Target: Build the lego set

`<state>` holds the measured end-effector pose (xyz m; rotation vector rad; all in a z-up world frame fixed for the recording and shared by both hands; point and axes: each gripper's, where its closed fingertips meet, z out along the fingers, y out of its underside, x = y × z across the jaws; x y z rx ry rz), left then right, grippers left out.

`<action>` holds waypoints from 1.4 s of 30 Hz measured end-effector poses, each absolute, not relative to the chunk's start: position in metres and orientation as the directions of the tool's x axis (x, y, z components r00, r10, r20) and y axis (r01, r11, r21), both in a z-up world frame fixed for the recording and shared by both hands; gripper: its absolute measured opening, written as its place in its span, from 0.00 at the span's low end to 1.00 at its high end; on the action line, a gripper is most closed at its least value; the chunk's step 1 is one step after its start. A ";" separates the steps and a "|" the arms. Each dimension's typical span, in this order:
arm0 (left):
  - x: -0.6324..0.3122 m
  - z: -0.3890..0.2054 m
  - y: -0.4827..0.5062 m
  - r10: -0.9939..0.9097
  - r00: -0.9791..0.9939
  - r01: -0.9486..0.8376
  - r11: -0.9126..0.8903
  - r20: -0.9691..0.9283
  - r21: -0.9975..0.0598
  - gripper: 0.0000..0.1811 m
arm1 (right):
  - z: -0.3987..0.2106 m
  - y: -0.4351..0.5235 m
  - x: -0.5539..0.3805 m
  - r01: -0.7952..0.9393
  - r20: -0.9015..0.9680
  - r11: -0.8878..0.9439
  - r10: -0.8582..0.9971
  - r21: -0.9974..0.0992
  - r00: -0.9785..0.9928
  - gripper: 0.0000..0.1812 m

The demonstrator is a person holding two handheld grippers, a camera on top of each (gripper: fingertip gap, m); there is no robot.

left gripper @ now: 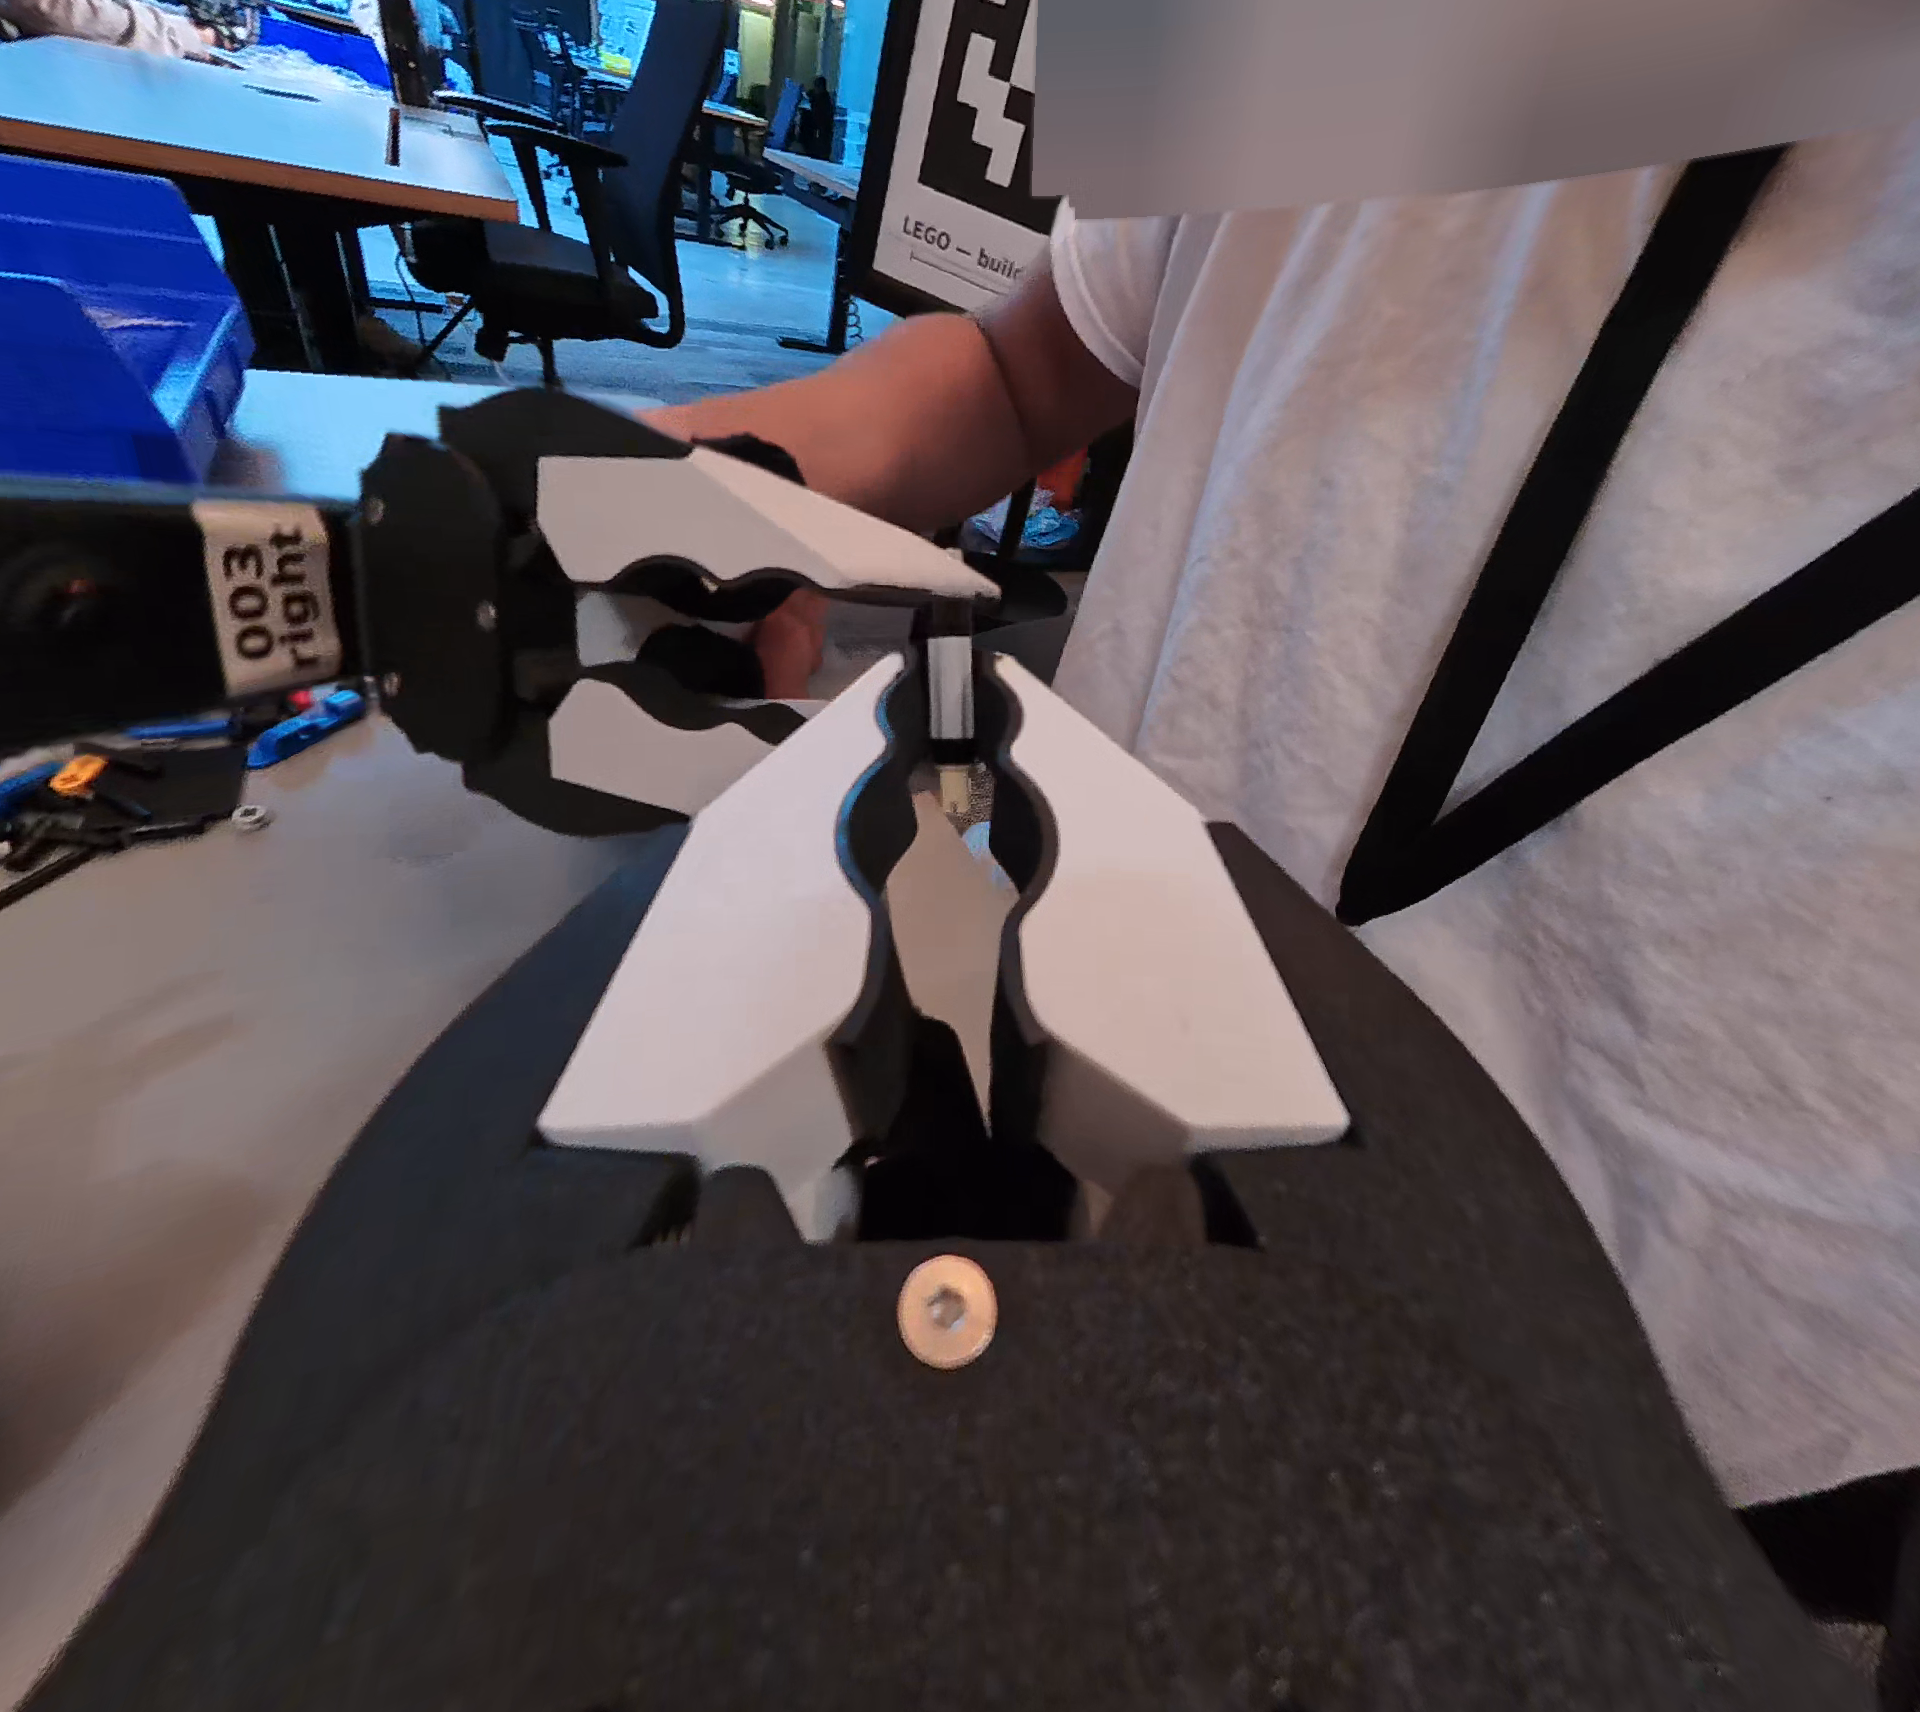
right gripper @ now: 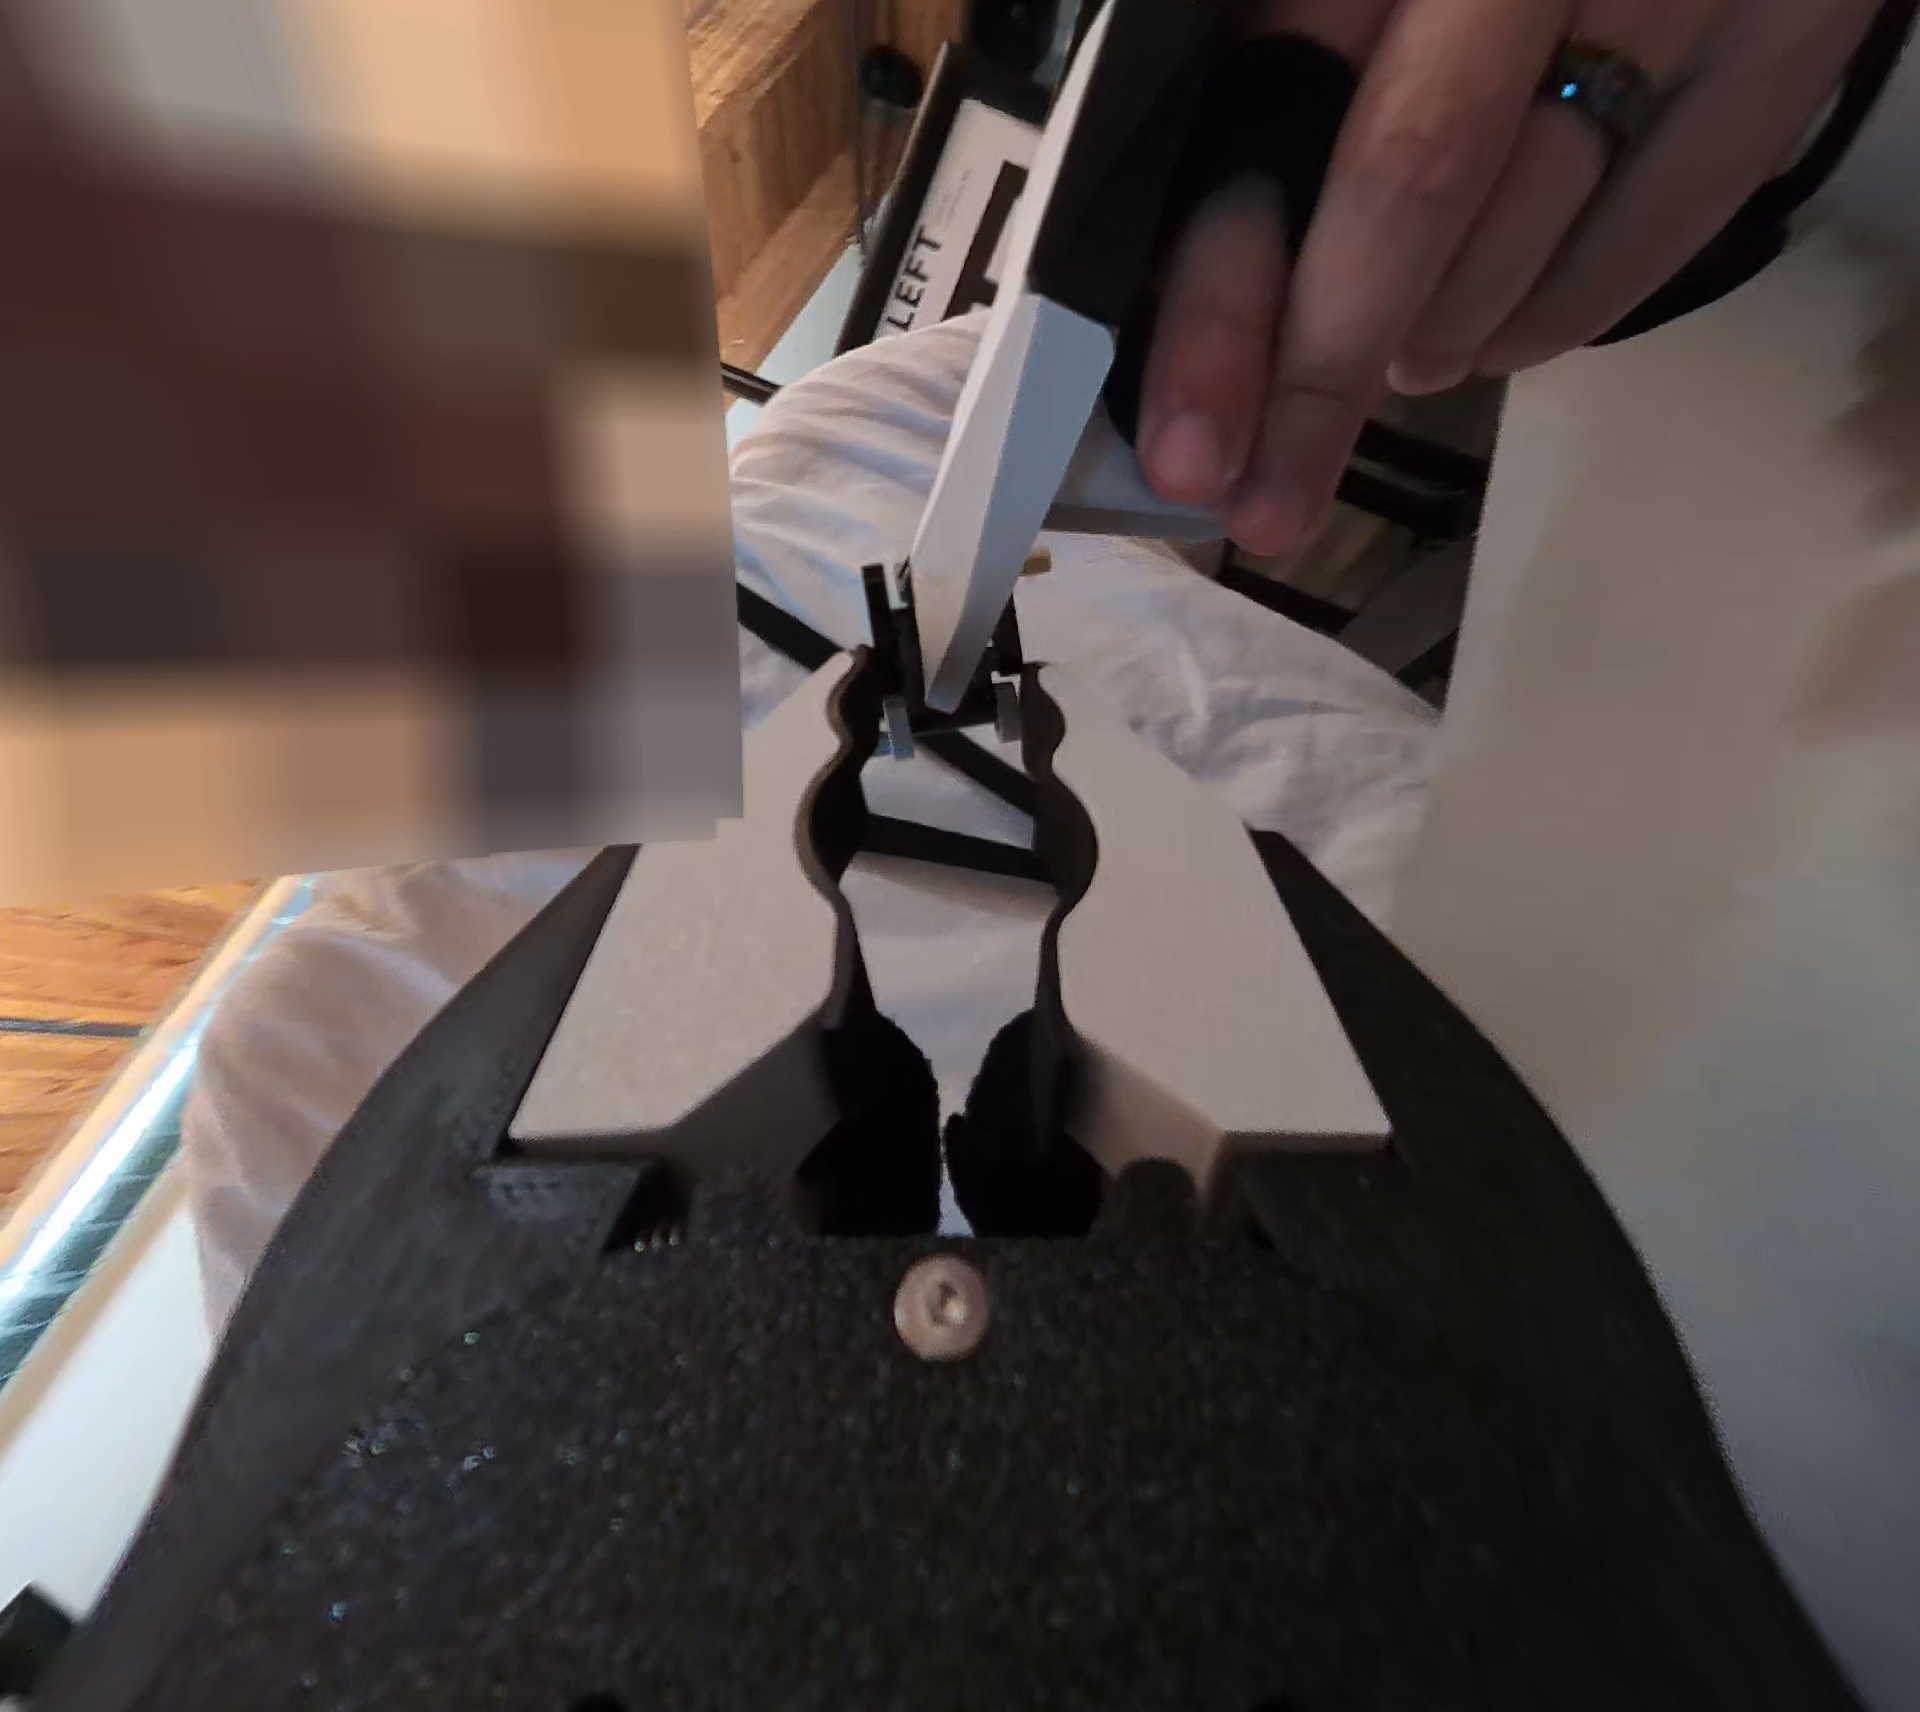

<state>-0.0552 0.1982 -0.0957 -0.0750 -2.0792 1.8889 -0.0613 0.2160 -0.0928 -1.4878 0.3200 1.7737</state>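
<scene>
In the left wrist view my left gripper [left gripper: 948,688] is shut on a small grey and black lego piece [left gripper: 948,701], held upright between its white fingertips. My right gripper [left gripper: 971,597] reaches in from the left and its upper finger [left gripper: 748,519] lies across the top of that piece. In the right wrist view my right gripper [right gripper: 945,675] is closed around a thin black lego assembly with grey bits [right gripper: 914,717]. The left gripper's white finger [right gripper: 997,499] comes down from above into the same spot, with a person's hand [right gripper: 1455,135] on its handle. Both are held in the air in front of a white shirt.
A grey table [left gripper: 260,987] lies to the left, with loose black, orange and blue lego parts [left gripper: 114,779] and a blue bin [left gripper: 104,332]. A black-and-white marker board [left gripper: 966,52] stands behind. An office chair [left gripper: 582,228] and other desks are farther back.
</scene>
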 end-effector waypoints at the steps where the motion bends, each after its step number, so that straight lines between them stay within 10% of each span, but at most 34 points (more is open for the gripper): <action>1: -0.059 -0.096 0.198 0.270 -0.942 -0.172 0.121 0.199 -0.978 0.03 | -0.092 0.216 -0.065 -0.682 -0.914 -0.678 0.404 -0.275 -0.033 0.14; 42: -0.042 -0.093 0.201 0.217 -0.952 -0.214 0.039 0.217 -0.976 0.03 | -0.095 0.220 -0.034 -0.630 -0.863 -0.590 0.343 -0.505 0.371 0.27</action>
